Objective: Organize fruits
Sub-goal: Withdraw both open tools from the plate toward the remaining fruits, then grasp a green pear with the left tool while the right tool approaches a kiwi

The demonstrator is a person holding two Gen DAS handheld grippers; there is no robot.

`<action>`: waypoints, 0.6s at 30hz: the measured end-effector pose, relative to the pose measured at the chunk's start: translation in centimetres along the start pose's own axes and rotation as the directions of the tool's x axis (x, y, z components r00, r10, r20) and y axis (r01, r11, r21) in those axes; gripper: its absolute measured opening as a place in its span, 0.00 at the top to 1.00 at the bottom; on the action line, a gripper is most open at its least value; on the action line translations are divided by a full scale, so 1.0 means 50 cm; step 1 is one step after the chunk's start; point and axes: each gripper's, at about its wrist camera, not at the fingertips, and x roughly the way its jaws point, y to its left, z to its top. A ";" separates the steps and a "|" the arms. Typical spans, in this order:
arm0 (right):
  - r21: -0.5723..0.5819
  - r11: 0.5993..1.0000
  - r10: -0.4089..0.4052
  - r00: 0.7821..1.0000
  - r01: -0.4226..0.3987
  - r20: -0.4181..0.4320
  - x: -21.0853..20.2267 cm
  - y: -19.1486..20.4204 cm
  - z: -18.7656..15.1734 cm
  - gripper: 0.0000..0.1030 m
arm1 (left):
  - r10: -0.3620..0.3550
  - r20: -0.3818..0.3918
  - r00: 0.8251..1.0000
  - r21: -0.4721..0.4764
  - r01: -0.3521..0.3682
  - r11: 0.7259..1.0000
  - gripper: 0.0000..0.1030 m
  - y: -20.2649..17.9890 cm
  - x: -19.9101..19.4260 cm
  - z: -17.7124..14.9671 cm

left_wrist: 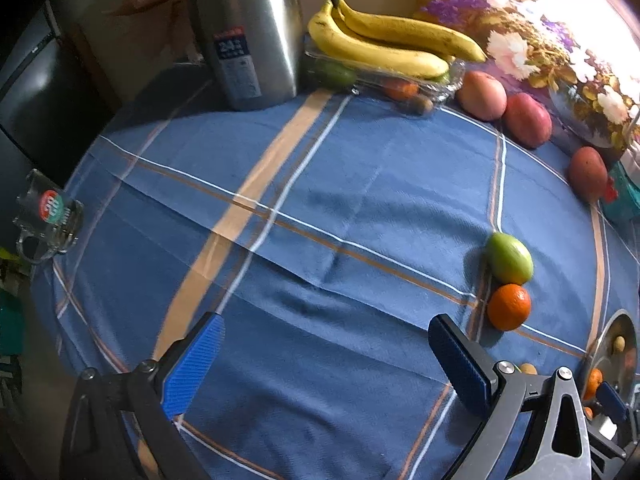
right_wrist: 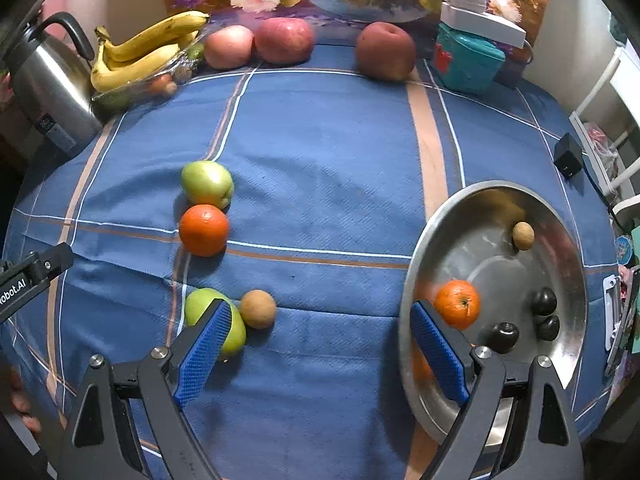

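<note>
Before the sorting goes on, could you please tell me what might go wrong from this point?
The metal plate sits near the table's right edge, so a nudge from the right gripper, whose open jaws straddle its rim, might shift it. The round fruits inside, such as the orange in the plate, could roll. The loose orange touches a green fruit, so grasping one may push the other away.

Dim, fisheye-warped views; glare whitens the left view's upper right, corners black.
</note>
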 end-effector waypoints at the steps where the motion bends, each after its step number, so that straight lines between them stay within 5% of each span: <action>1: 0.001 1.000 -0.001 1.000 0.001 -0.003 0.001 0.000 0.000 0.12 | -0.006 -0.002 1.000 0.003 0.006 1.000 0.00 -0.005 0.002 -0.001; 10: 0.053 0.998 -0.026 0.999 0.028 -0.034 0.012 -0.038 0.002 0.12 | -0.167 -0.026 0.986 0.007 0.167 0.986 0.00 -0.073 0.029 -0.029; 18: 0.104 0.993 -0.048 0.998 0.052 -0.040 0.013 -0.090 0.003 0.11 | -0.149 -0.041 0.988 0.076 0.152 0.985 0.00 -0.125 0.039 -0.050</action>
